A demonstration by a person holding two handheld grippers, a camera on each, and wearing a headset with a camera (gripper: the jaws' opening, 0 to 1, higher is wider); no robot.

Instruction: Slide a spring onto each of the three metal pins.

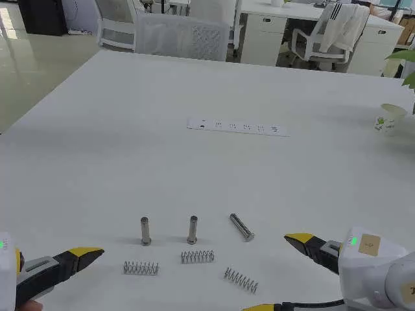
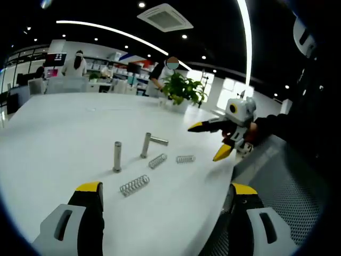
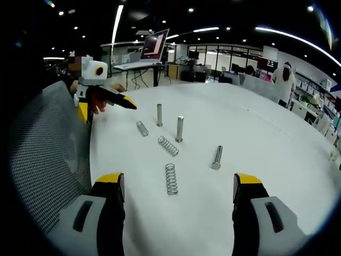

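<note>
Three metal pins stand near the front of the white table. The left pin and the middle pin are upright; the right pin lies on its side. In front of them lie three bare springs: left spring, middle spring, right spring. My left gripper is open and holds nothing, left of the springs, its yellow-tipped finger pointing at them. To their right my right gripper is open and holds nothing, with the nearest spring lying between its jaws' lines.
A white power strip lies mid-table beyond the pins. At the far right edge stand a paper cup and plant leaves. Office chairs and desks line the far side. A mesh chair back is at the near edge.
</note>
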